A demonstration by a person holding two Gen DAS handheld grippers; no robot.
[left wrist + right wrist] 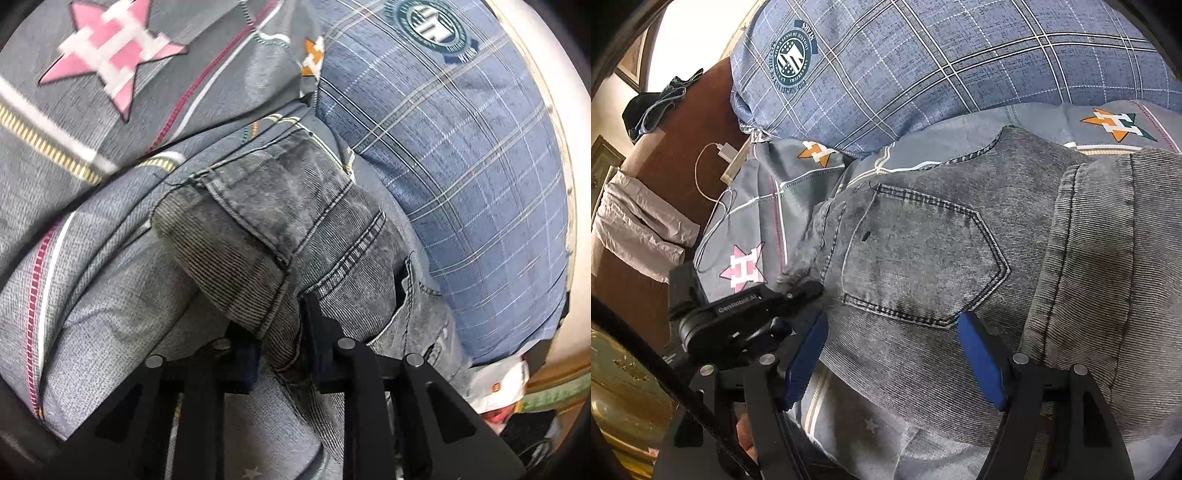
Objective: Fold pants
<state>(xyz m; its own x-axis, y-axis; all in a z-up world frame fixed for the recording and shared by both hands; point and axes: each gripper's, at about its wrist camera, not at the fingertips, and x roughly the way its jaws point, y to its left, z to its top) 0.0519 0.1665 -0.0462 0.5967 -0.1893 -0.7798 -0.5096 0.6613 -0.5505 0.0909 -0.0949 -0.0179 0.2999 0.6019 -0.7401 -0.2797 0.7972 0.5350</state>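
Observation:
Grey washed jeans [923, 251] lie on a grey bedsheet with star prints [768, 192], back pocket up, a folded leg laid over the right side. My right gripper [892, 354] is open, its blue pads [979, 354] on either side of the jeans' edge below the pocket. In the left wrist view my left gripper [280, 325] is shut on a fold of the jeans [266, 229]. The other gripper's body [738, 317] shows at the lower left of the right wrist view.
A blue plaid pillow [923, 66] lies behind the jeans and shows in the left wrist view [461, 166]. A white charger and cable [724, 155] rest at the bed's left edge. A brown side table [665, 166] holds cloth and a dark garment.

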